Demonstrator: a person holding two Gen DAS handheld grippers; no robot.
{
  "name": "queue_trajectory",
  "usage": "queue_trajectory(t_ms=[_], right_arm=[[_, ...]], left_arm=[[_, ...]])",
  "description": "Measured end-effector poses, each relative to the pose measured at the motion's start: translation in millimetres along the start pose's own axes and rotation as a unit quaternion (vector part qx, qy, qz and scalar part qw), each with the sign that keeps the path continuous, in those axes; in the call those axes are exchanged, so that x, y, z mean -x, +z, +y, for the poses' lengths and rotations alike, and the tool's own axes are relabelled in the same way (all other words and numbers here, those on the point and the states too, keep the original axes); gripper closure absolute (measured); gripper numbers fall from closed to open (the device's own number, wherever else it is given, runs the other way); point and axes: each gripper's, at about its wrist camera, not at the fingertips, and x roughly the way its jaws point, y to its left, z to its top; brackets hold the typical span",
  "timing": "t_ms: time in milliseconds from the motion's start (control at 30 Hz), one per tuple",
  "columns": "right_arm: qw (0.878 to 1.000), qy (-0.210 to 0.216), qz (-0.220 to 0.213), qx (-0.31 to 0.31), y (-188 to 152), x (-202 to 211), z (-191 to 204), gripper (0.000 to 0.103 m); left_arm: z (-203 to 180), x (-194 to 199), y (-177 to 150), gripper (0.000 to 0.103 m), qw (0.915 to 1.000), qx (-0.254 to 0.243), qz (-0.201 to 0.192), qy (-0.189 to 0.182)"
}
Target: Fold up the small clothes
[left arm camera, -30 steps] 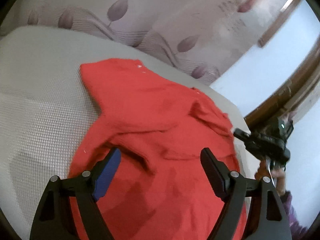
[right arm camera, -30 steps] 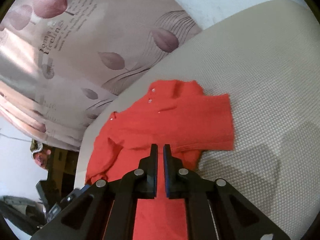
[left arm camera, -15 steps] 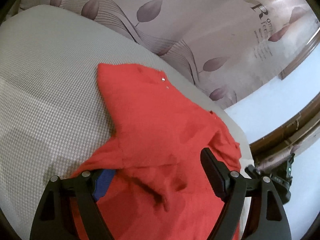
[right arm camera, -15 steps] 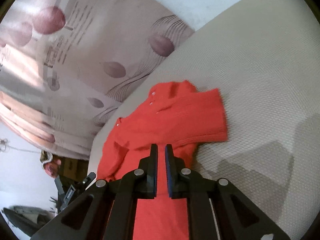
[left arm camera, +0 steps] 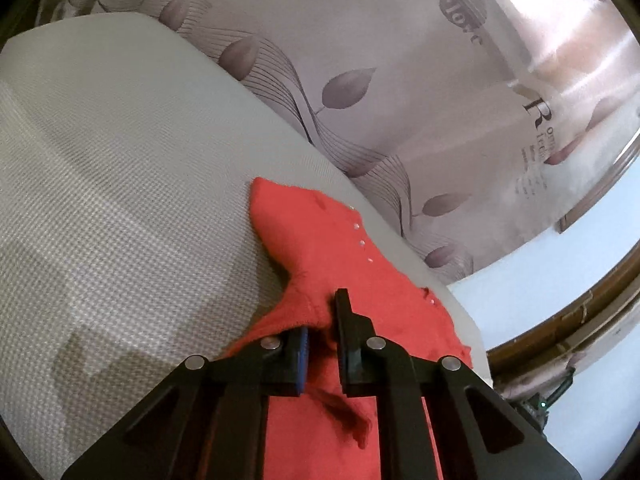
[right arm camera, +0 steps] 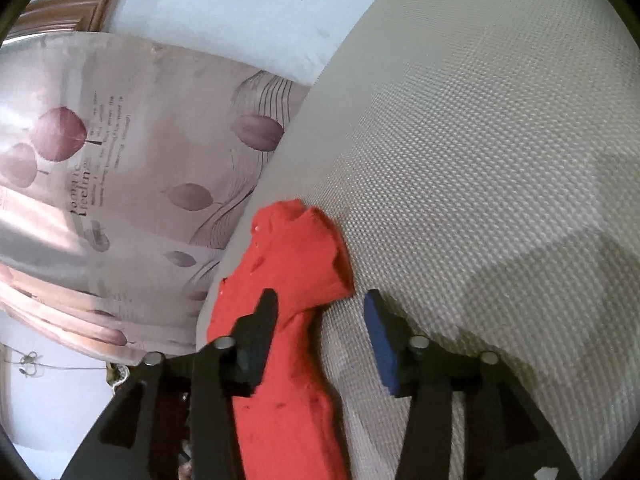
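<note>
A small red knit garment (left arm camera: 340, 256) with small pale buttons lies on a grey textured cushion (left arm camera: 120, 200). My left gripper (left arm camera: 322, 328) is shut on a fold of the red fabric near the sleeve. In the right wrist view the garment (right arm camera: 296, 264) runs down between the fingers and under the left one. My right gripper (right arm camera: 320, 312) is open and holds nothing; its blue-padded finger (right arm camera: 380, 344) is over bare cushion (right arm camera: 480, 180) to the right of the sleeve edge.
A curtain with a leaf print (left arm camera: 360, 80) hangs right behind the cushion's far edge and also shows in the right wrist view (right arm camera: 120, 160). A wooden frame (left arm camera: 580, 320) and a pale wall (left arm camera: 560, 272) lie at the right.
My left gripper has closed on the red fabric. My right gripper, shut before, has opened. Both have moved forward along the garment.
</note>
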Motion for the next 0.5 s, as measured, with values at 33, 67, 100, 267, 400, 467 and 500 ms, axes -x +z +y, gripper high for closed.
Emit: queue_trajectory(t_ms=[33, 67, 100, 267, 400, 467, 500], right_arm=[[1.000, 0.001, 0.006, 0.002, 2, -5, 4, 0.058], [1.000, -0.003, 0.009, 0.009, 3, -10, 8, 0.057], [1.000, -0.014, 0.007, 0.015, 5, -15, 11, 0.057], [0.998, -0.031, 0.028, 0.037, 9, -35, 21, 0.093], [0.999, 0.028, 0.023, 0.038, 5, -26, 40, 0.093], [0.996, 0.073, 0.033, 0.044, -3, -21, 60, 0.093], [0.995, 0.083, 0.037, 0.047, -6, -20, 67, 0.093]], left_arm=[[4, 1, 0, 0.091, 0.9999, 0.009, 0.001, -0.007], [6, 2, 0, 0.091, 0.9999, 0.013, 0.001, -0.010], [7, 1, 0, 0.091, 0.9998, 0.015, 0.001, -0.013], [11, 3, 5, 0.091, 0.9994, 0.015, 0.001, -0.032], [9, 10, 15, 0.091, 0.9991, 0.005, -0.010, -0.040], [12, 22, 22, 0.092, 0.9981, 0.009, -0.036, -0.050], [14, 26, 24, 0.092, 0.9976, 0.013, -0.043, -0.053]])
